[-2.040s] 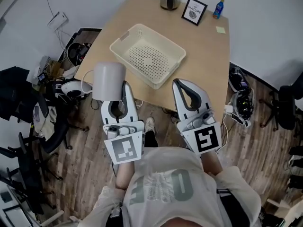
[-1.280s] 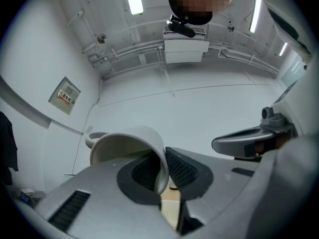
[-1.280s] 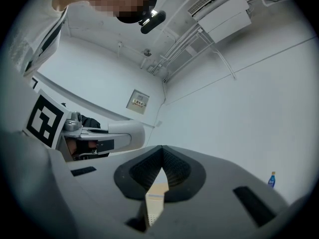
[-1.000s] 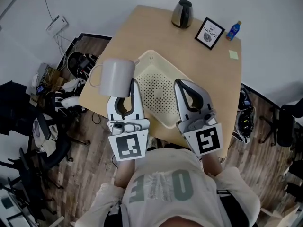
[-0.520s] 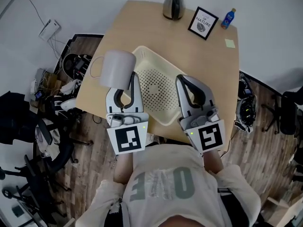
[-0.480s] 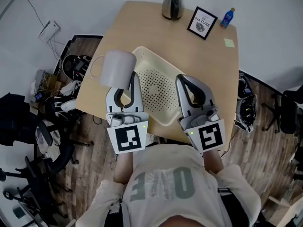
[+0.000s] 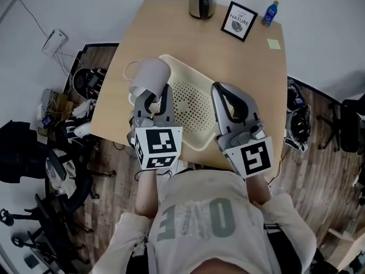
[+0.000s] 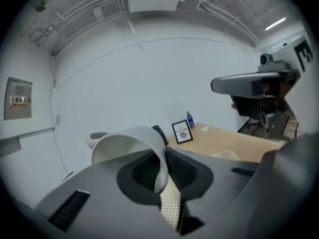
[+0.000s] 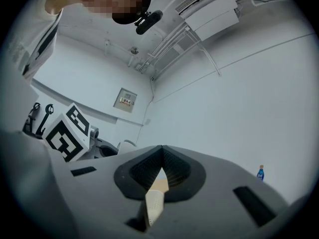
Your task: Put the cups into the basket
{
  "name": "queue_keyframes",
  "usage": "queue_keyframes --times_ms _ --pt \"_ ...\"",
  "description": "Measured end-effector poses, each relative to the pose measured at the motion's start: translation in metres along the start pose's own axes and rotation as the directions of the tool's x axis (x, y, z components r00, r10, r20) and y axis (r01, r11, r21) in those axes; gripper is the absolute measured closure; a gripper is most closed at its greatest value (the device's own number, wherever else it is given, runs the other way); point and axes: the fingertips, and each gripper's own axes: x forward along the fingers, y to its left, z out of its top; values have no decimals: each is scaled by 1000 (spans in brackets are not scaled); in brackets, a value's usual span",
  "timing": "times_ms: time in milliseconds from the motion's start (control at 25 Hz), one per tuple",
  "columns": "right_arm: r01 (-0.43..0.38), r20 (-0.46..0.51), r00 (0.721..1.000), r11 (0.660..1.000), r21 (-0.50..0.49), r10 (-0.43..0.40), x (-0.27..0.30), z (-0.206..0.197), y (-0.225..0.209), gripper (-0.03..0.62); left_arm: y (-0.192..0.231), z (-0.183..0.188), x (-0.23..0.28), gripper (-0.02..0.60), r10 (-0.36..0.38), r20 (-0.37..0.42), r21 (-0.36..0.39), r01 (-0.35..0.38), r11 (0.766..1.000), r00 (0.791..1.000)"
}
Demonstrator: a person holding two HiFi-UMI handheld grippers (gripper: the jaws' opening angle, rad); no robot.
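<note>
White cup [image 7: 151, 76] (in left hand-held gripper [image 7: 154, 93]) tilted at cream basket [image 7: 193, 106] rim.

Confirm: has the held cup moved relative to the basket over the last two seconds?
Yes. The cup in the left gripper came from beyond the table's edge to the basket's left rim.

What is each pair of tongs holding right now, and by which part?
The left tongs grip the white cup by its wall at the rim, not by the handle. The right tongs are shut with nothing between them.
</note>
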Motion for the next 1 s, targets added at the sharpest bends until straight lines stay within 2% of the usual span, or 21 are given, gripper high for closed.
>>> queue_keyframes --times_ms 120,200,320,440,680,880,1000 --pt "4 -8 1000 1000 5 -4 1 -3 -1 597 -7 -19 16 541 -66 -103 45 71 996 992" --pt "8 -14 1000 1000 8 -8 0 -6 -3 597 -15 -33 26 541 -112 -174 76 127 989 978" --pt "14 -21 1000 1000 12 -14 -1 -9 -6 597 -29 -57 40 541 -173 -282 138 218 966 944" --pt "19 -31 999 1000 15 -19 -3 -13 -10 597 -44 -80 52 541 -224 -375 188 310 932 900" --pt "30 -44 999 999 17 -29 -7 -17 -15 597 -68 -122 70 541 -297 -535 231 475 849 791" --pt "37 -50 998 999 24 -36 -6 -23 -21 597 -81 -159 84 541 -331 -663 224 600 768 671" --pt "42 -53 998 999 25 -41 -6 -25 -23 597 -86 -179 87 541 -333 -727 206 653 729 601"
